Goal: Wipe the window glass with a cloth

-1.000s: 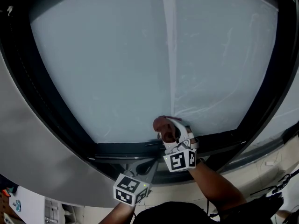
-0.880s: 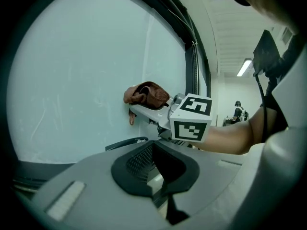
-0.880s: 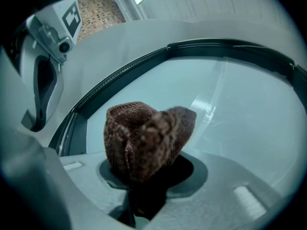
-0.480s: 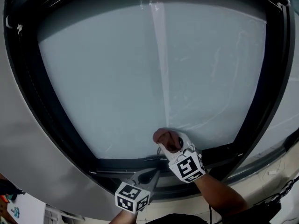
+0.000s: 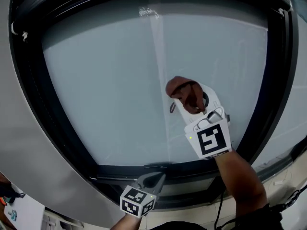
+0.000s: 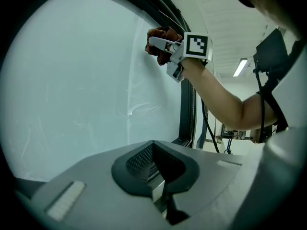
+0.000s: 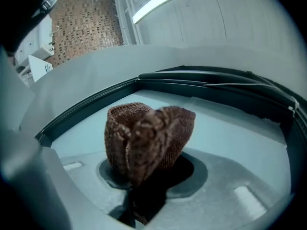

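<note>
Right gripper (image 5: 188, 98) pinches a bunched brown cloth (image 5: 183, 91); in the right gripper view the jaws are clamped on its lower fold. The cloth sits on the window glass (image 5: 105, 90), right of centre, beside a pale vertical streak (image 5: 160, 56), and appears pressed against the pane. Left gripper (image 5: 152, 180) is low by the bottom frame (image 5: 144, 169), jaws pressed together, nothing between them.

Step in hand: wiping stroke over mid-pane. To do it well, in my judgement:
- keep the wad flat on the glass, with even pressure
- overlap passes across the streak and up to the smudge (image 5: 147, 12) near the top edge
- keep the hard jaw tips off the pane
</note>
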`<state>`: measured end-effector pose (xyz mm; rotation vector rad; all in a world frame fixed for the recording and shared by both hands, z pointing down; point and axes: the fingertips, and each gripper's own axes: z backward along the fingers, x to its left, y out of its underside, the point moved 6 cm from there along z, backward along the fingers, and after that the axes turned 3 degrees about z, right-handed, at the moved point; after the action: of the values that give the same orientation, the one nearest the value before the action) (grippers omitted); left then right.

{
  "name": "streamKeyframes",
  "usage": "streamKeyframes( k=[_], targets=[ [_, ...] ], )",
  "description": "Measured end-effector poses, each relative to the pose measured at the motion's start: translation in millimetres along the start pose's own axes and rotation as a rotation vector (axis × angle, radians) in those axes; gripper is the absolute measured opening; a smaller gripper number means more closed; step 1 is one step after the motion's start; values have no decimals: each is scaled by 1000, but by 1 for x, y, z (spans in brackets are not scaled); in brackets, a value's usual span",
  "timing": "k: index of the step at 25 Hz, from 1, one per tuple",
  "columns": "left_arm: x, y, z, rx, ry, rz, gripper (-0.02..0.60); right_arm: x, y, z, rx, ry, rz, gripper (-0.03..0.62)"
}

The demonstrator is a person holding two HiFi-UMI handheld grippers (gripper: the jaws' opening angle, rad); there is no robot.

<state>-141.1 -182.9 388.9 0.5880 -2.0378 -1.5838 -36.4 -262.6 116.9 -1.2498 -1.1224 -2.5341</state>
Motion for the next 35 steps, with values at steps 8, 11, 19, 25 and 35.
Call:
streamKeyframes(
  k=[8, 11, 19, 25, 35],
  targets=[
    [-15, 4, 4, -6, -36, 6, 17, -63, -30, -40, -58, 49, 123, 129],
    [-17, 7, 5, -10, -58, 20, 17, -76, -40, -51, -73, 63, 162, 129],
    [-23, 13, 6, -21, -86, 46, 17, -99, -44, -65, -64, 84, 173, 129],
    [-23, 15, 4, -19, -90, 58, 17, -90, -39, -66, -67, 92, 171, 126],
    [-22, 21, -2, 6, -73, 66, 17, -68, -19, -52, -77, 81, 167, 123]
  ],
)
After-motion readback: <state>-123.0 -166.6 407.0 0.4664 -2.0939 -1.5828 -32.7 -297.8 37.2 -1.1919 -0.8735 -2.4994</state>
